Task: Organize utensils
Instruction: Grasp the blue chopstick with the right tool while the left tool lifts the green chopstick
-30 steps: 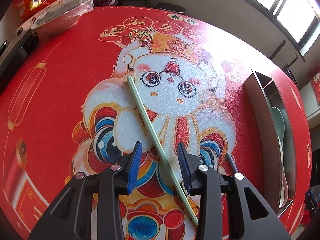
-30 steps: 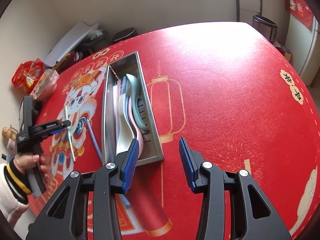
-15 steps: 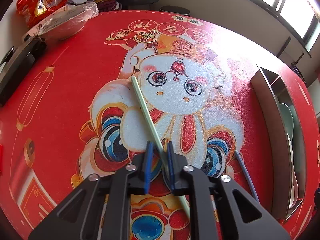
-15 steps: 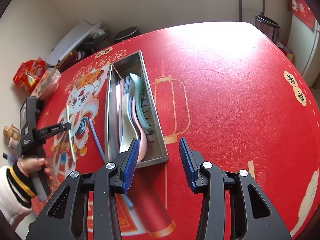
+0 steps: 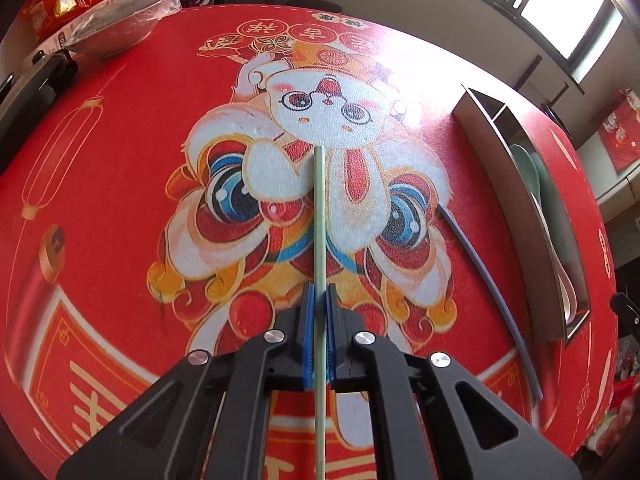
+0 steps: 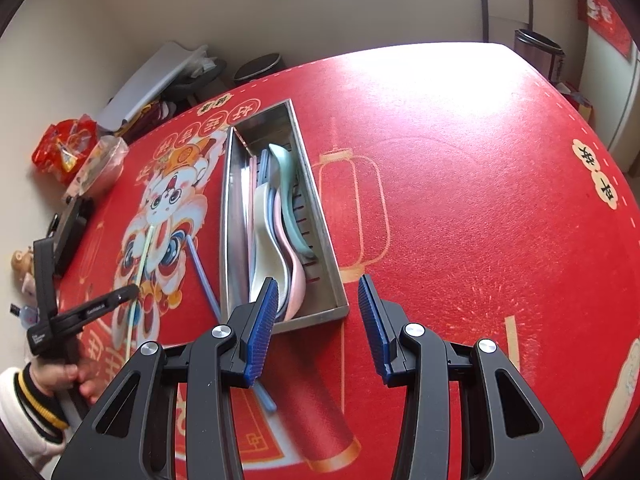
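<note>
Left wrist view: the left hand-held gripper (image 5: 319,312) is pressed together on a pale green chopstick (image 5: 319,216), pinching it partway along its length. The stick runs straight ahead between the blue pads, its far tip over the cartoon print of the red bench (image 5: 100,152); whether that tip touches the cloth cannot be told. A grey-blue chopstick (image 5: 486,280) lies flat on the bench to the right, just beside the steel tray (image 5: 516,184), which holds spoons.

By its look the green stick is light, thin, stiff and smooth, so it may pivot or slide in a pinch. A hold nearer the middle would probably balance it better for the carry to the tray.

Right wrist view: the right hand-held gripper (image 6: 318,316) is spread wide and holds nothing, hovering over the near end of the steel tray (image 6: 318,184). Pastel spoons (image 6: 280,224) and sticks lie lengthwise inside. The grey-blue chopstick (image 6: 202,272) lies along the tray's left wall, and farther left the left hand-held gripper (image 6: 134,291) grips the green chopstick (image 6: 144,252).
</note>
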`<state>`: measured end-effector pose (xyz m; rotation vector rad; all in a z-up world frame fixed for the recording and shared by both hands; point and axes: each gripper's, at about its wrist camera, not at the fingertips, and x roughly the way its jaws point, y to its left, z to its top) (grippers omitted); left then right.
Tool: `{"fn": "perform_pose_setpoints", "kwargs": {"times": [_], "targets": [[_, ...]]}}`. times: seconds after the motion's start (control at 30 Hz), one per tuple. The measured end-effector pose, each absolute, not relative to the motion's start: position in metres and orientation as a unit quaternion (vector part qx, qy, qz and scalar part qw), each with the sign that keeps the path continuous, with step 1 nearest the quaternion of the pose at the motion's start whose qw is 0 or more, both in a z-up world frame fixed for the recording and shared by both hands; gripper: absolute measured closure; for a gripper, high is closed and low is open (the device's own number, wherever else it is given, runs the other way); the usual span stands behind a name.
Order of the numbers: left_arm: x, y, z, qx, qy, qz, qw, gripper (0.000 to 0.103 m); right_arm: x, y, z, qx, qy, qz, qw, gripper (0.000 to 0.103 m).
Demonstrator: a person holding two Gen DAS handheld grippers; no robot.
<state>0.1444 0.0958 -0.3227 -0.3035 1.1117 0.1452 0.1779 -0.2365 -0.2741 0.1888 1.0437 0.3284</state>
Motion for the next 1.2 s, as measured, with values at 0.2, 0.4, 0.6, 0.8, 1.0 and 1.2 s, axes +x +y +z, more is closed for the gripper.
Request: {"fn": "perform_pose_setpoints", "kwargs": {"times": [0.2, 0.4, 0.6, 0.8, 1.0, 1.2], "targets": [[0.119, 0.089, -0.309, -0.161, 0.510, 0.048, 0.844, 0.098, 0.175, -0.230, -0.279, 0.088, 0.501, 0.166, 0.845, 0.062], [0.099, 0.083, -0.304, -0.166, 0.504, 0.043, 0.846, 0.098, 0.164, -0.208, -0.280, 0.064, 0.502, 0.200, 0.839, 0.062], [0.081, 0.086, -0.301, -0.165, 0.502, 0.043, 0.848, 0.098, 0.148, -0.183, -0.288, 0.040, 0.517, 0.241, 0.821, 0.062], [0.073, 0.095, -0.298, -0.167, 0.498, 0.040, 0.850, 0.098, 0.142, -0.170, -0.315, 0.030, 0.551, 0.244, 0.798, 0.063], [0.067, 0.108, -0.296, -0.171, 0.493, 0.040, 0.852, 0.098, 0.139, -0.154, -0.335, 0.021, 0.574, 0.243, 0.782, 0.063], [0.062, 0.123, -0.293, -0.181, 0.490, 0.040, 0.852, 0.098, 0.138, -0.125, -0.335, 0.002, 0.574, 0.271, 0.773, 0.068]]}}
